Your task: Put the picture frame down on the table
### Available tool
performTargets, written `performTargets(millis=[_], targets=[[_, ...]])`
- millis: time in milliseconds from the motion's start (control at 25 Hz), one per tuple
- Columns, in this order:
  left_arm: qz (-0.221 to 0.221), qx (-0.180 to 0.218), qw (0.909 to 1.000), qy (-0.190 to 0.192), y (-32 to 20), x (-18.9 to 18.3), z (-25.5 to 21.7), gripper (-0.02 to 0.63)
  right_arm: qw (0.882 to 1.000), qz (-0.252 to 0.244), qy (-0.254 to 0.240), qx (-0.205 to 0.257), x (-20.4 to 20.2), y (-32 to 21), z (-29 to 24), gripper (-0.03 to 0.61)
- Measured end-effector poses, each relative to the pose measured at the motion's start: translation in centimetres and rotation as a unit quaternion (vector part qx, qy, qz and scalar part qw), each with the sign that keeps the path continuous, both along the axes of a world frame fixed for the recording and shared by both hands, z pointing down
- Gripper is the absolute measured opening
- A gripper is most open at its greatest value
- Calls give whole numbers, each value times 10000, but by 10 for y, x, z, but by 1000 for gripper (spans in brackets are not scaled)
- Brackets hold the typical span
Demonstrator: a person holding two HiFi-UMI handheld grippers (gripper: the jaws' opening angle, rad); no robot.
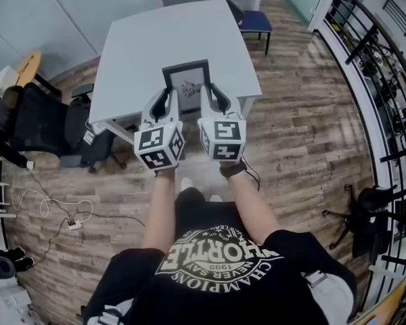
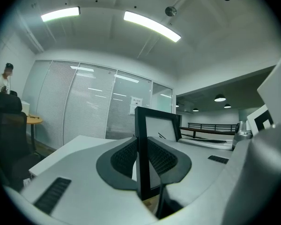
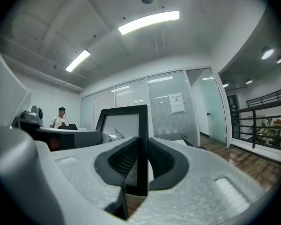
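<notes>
A black picture frame (image 1: 188,84) with a white mat and a small dark drawing is held over the near part of the white table (image 1: 142,39). My left gripper (image 1: 164,104) is shut on its left edge and my right gripper (image 1: 214,99) is shut on its right edge. In the left gripper view the frame (image 2: 160,125) stands edge-on, with the left gripper (image 2: 143,150) clamping its black border. In the right gripper view the frame (image 3: 118,124) is pinched the same way by the right gripper (image 3: 143,157). Whether the frame touches the tabletop cannot be told.
A blue chair (image 1: 253,20) stands at the table's far right corner. A black office chair (image 1: 44,124) is left of the table, with cables (image 1: 61,212) on the wood floor. A black railing (image 1: 382,80) runs along the right. A person (image 3: 61,117) is in the distance.
</notes>
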State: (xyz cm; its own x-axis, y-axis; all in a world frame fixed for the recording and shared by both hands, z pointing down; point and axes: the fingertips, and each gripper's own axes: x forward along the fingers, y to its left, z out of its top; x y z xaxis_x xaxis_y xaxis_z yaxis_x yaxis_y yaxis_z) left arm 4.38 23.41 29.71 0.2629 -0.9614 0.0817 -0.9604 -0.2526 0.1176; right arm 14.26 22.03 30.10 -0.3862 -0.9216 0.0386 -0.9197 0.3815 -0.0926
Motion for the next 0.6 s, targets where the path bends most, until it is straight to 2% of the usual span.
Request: performTargets(millis=[280, 600], targets=[[-63, -102, 9997, 193, -47, -24, 20, 72, 9999, -6, 147, -58, -24, -47, 18, 61], [11, -38, 9997, 227, -156, -63, 11, 72, 9997, 107, 223, 5, -63, -153, 9, 61]])
